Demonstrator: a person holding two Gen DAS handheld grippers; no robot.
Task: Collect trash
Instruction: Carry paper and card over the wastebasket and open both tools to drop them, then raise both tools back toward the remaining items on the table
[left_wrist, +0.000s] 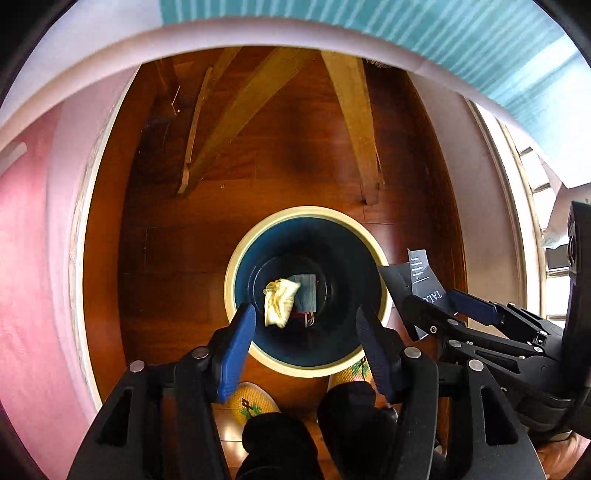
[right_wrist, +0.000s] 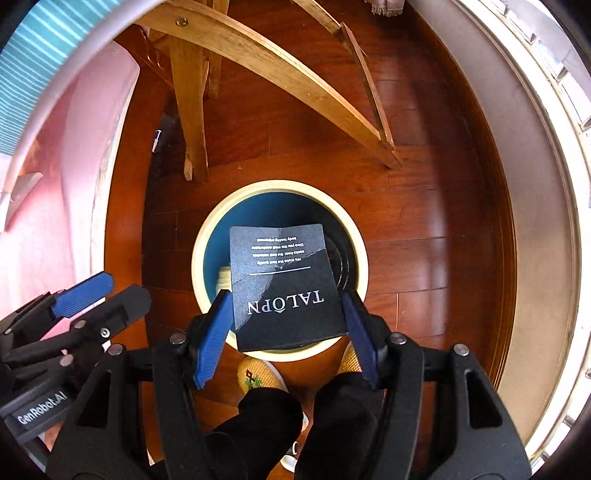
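Left gripper (left_wrist: 304, 308): it is nearest to the lens, its blue fingers (left_wrist: 236, 350) are spread apart with nothing between them, and it hangs over the mouth of the bin.
Right gripper (right_wrist: 287, 294): it is clenched on the dark card, one pad on each long edge, and it is above the bin too, just beside the left one.
Floor (right_wrist: 424, 221): dark red wood boards; the bin stands on them, near the legs of a wooden frame (right_wrist: 192, 110).
Bin (right_wrist: 197, 266): round, with a cream rim and a blue inside; it is open at the top and upright.
Dark card (right_wrist: 284, 280): this is the piece of trash now in hand, a printed card with the word TALOPN. It is over the bin opening and not yet inside.
Handling of the card: I judge it light and rather stiff, but thin. It shows a soft crease, so a hard squeeze across the width can buckle it and let it spring out. The smooth printed face can also slip. A hold on the two edges, near the lower end, seems enough; a pinch across the flat faces would be more secure.
Trash in the bin: a crumpled yellowish wad (left_wrist: 279, 302) lies on the bottom, touching a grey-blue piece (left_wrist: 306, 295), perhaps a face mask.
Slippers (left_wrist: 251, 402): the person's feet are just beside the bin.
Next move, as I judge: loosen the right fingers so the card falls in.
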